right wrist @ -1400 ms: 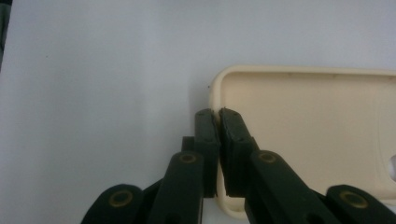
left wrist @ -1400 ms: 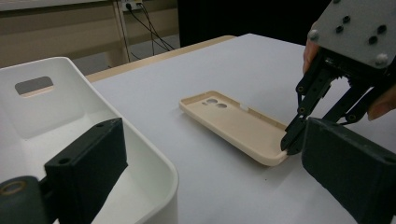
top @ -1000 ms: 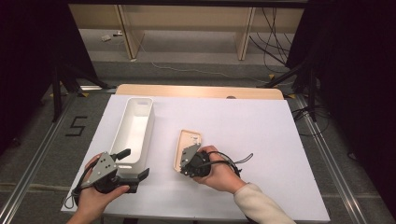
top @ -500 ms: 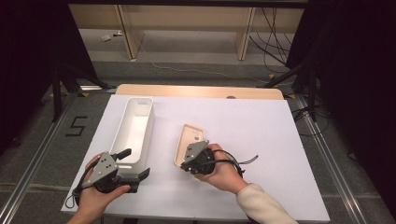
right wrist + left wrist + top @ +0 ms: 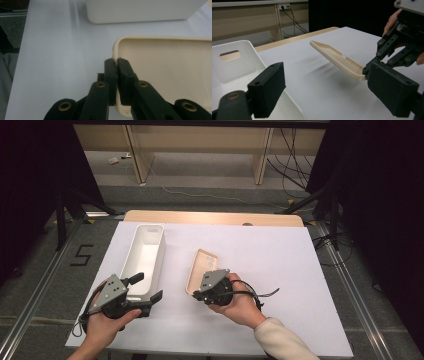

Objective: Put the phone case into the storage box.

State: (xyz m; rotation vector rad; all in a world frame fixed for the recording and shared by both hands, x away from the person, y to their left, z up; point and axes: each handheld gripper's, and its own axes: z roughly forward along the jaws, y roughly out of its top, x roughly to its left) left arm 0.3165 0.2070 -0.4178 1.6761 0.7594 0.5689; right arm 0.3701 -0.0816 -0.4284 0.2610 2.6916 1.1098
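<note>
Two grippers work here. Right gripper [image 5: 196, 293] pinches the tan lid [image 5: 201, 270] by its rim, tilted up beside the white bin [image 5: 150, 240]. Left gripper [image 5: 147, 291], jaws apart and just closing a little, holds nothing; it should grab gently

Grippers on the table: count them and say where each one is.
2. The left gripper is open at the near end of the white bin; the right gripper pinches the beige lid's near edge.
</note>
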